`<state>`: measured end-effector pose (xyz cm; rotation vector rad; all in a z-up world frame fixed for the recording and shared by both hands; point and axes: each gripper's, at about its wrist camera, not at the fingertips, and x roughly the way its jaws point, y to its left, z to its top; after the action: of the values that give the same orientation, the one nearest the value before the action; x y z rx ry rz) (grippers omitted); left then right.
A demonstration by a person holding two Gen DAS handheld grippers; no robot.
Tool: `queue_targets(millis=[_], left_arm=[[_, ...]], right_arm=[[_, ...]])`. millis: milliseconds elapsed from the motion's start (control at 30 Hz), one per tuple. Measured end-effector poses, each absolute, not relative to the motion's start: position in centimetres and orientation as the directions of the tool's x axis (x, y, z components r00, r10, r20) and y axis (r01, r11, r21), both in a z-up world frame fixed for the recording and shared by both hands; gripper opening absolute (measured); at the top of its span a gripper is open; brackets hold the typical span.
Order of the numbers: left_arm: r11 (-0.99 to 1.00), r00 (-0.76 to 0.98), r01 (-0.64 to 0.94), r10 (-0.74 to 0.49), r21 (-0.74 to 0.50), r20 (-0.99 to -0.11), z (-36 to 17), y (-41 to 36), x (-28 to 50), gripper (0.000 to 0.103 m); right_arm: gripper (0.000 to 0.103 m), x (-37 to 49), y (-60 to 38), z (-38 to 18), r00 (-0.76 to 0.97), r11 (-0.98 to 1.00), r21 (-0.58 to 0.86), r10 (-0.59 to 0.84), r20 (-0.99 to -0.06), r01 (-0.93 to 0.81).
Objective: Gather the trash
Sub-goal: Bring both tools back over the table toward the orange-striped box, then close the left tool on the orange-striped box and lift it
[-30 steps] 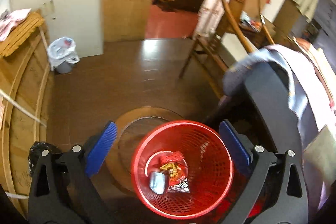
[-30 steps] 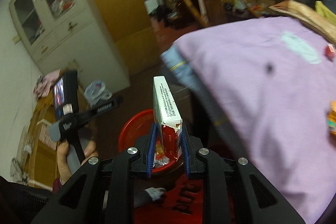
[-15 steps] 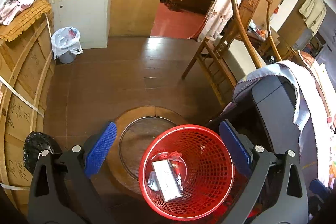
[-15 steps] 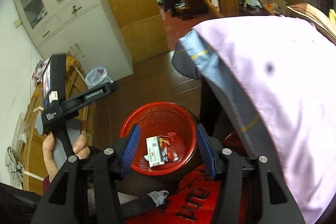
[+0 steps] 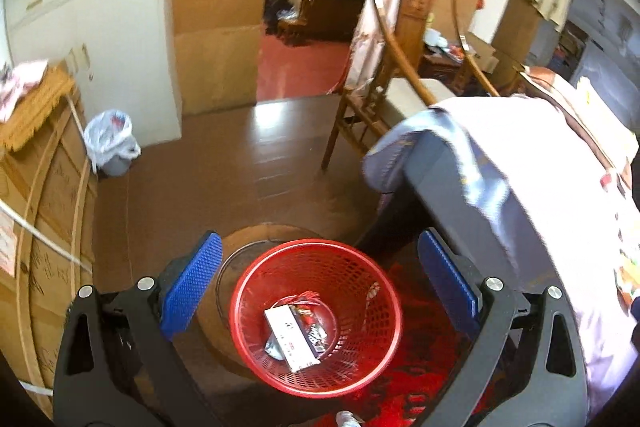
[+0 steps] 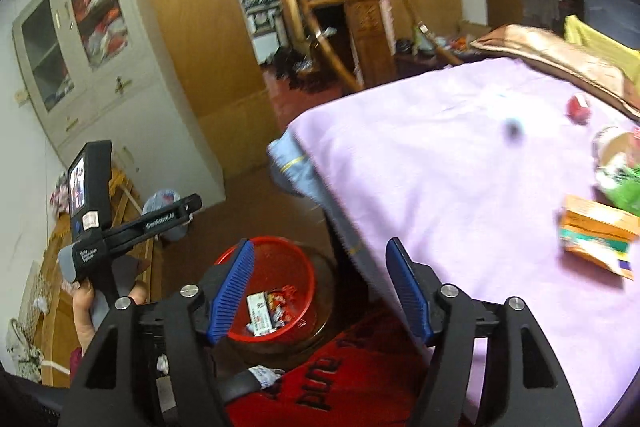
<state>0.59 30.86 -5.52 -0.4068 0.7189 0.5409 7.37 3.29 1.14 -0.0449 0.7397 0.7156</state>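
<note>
One round red plastic mesh wastebasket holds one white carton and crinkled wrappers. Left gripper spread, empty; right gripper just opened, empty.

The red mat under the right gripper carries dark lettering seen upside down and cut off; it cannot be made out. The left gripper's black arm bears white print starting "Gen", the rest blurred. The white carton in the red basket has unreadable small print.
</note>
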Motion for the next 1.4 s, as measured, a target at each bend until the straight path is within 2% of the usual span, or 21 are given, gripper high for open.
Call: queue_targets(millis=[167, 267, 500, 733, 900, 1000, 1167, 1400], left_arm=[[0.856, 0.654, -0.510, 0.324, -0.082, -0.684, -3.4, 25.0, 1.8, 0.096], [0.901, 0.675, -0.428, 0.270, -0.066, -0.687, -2.8, 21.0, 2.9, 0.096], [0.982, 0.680, -0.184, 0.106, -0.029, -0.725, -2.9, 10.7, 8.0, 0.096], [0.999, 0.652, 0.041, -0.036, -0.012, -0.757, -3.2, 1.2, 13.0, 0.096], [0.988, 0.650, 0.145, -0.055, 0.053, -0.758, -3.7, -5.2, 15.7, 0.096], [0.980, 0.642, 0.183, -0.063, 0.073, -0.764, -4.3, -7.6, 16.8, 0.096], [0.974, 0.636, 0.210, -0.070, 0.085, -0.769, -4.7, -9.6, 17.9, 0.096], [0.979, 0.595, 0.195, -0.071, 0.057, -0.801, -5.7, -9.8, 19.5, 0.096]], right_arm=[[0.074, 7.5, -3.3, 2.3, 0.595, 0.805, 0.236, 0.568, -0.569, -0.544], [0.078, 8.0, -7.8, 2.5, 0.650, 0.841, 0.248, 0.531, -0.543, -0.480], [0.084, 10.3, -18.2, 1.8, 0.790, 0.942, 0.229, 0.330, -0.516, -0.245], [0.085, 12.8, -26.5, 0.1, 0.842, 0.968, 0.251, 0.154, -0.518, -0.023], [0.087, 13.8, -28.6, -1.5, 0.841, 0.956, 0.293, 0.144, -0.521, 0.018], [0.094, 14.4, -29.6, -2.2, 0.834, 0.943, 0.332, 0.157, -0.529, 0.034], [0.095, 15.2, -30.9, -3.6, 0.795, 0.893, 0.437, 0.188, -0.576, 0.105], [0.096, 15.2, -30.3, -4.0, 0.782, 0.896, 0.430, 0.189, -0.594, 0.110]])
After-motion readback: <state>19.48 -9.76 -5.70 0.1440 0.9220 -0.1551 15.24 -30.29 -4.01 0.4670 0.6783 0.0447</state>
